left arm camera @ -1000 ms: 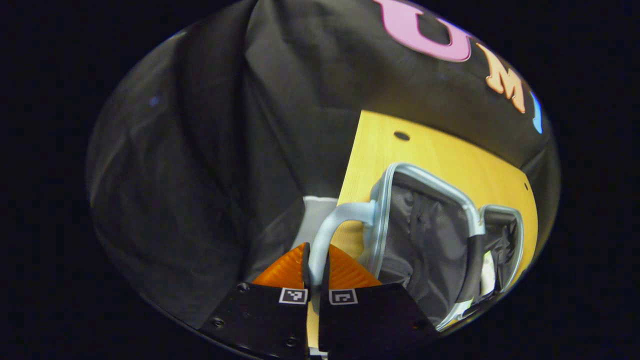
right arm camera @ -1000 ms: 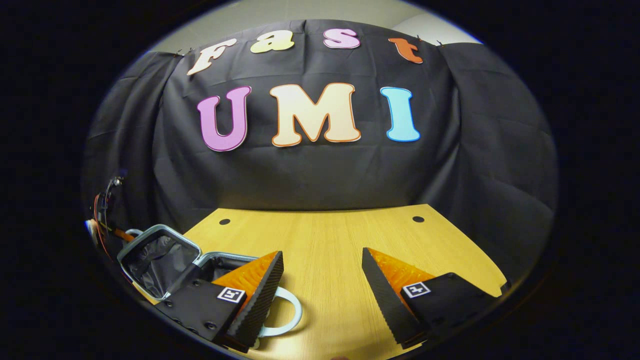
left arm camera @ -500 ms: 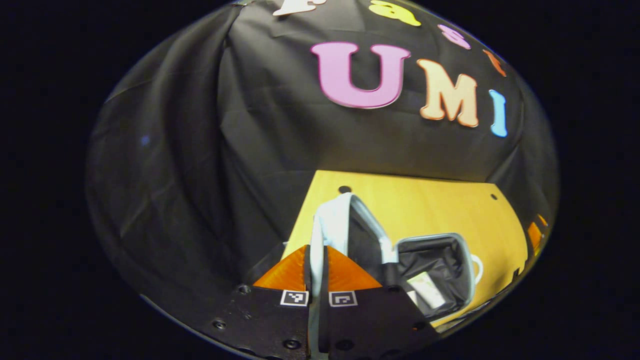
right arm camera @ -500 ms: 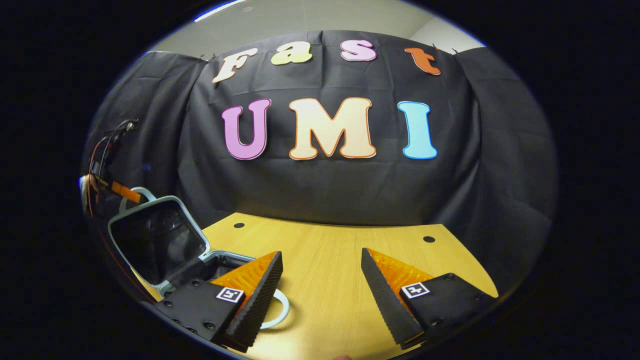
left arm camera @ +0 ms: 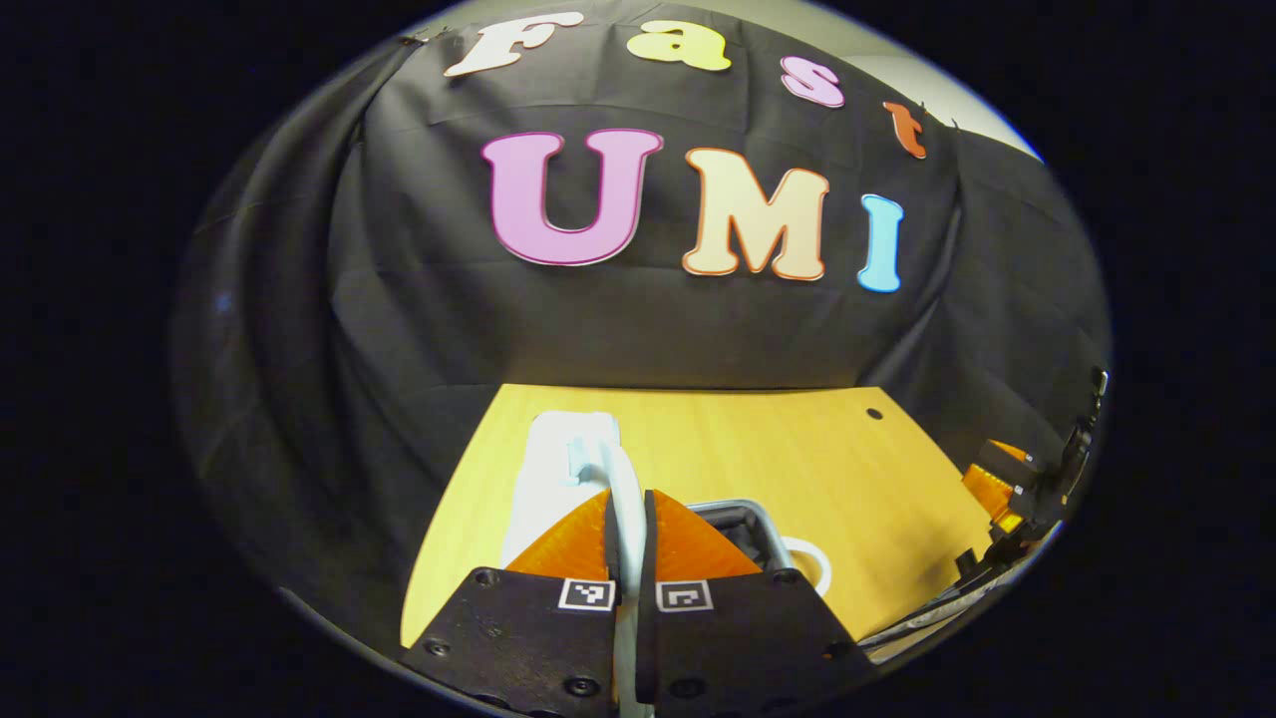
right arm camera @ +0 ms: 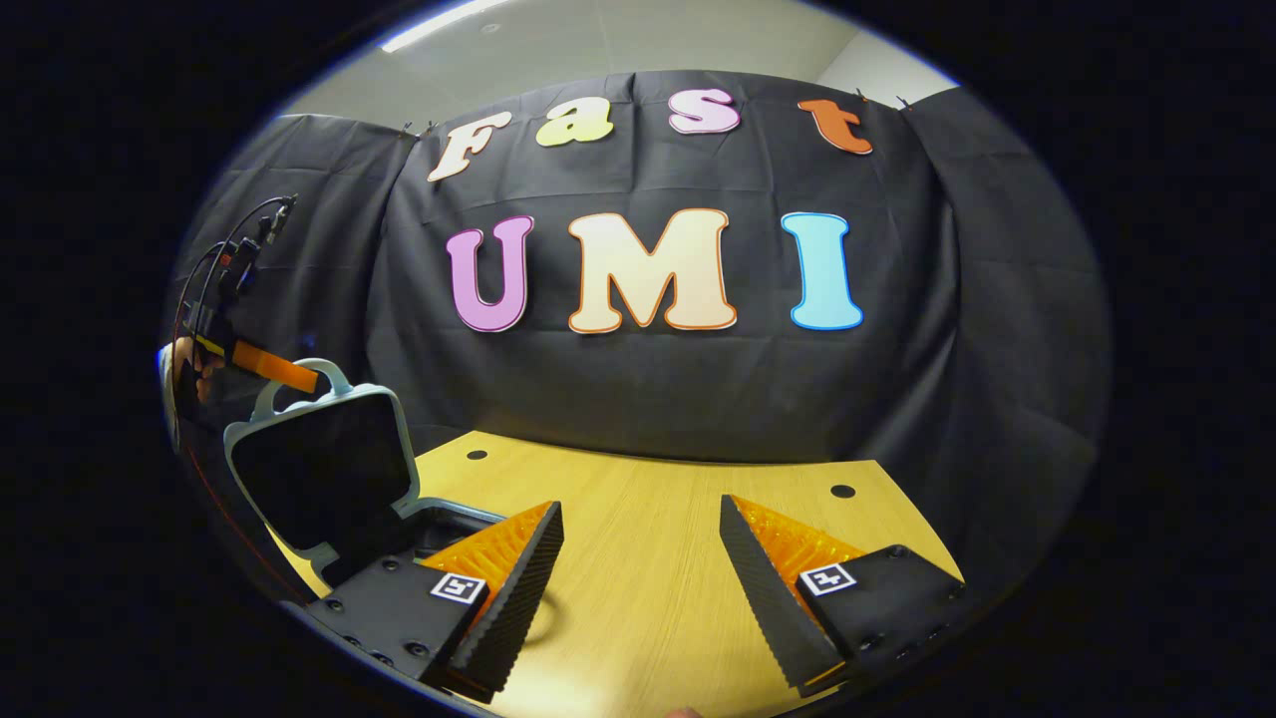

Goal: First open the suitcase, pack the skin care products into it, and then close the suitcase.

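While the suitcase lid is held upright at lower left, its handle is clamped by the left gripper; the right gripper is spread wide over bare tabletop.

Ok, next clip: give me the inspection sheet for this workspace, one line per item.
Surface: yellow wooden table, two small round holes near its back edge.
Job's things: suitcase at the table's left end, lid raised; skin care products nothing seen.
Clutter: nothing seen.
Grippers: left gripper shut on the lid handle; right gripper open, holding nothing, over the table.
Cables: wires loop above the left gripper.
Surroundings: black cloth wall, pale ceiling above.
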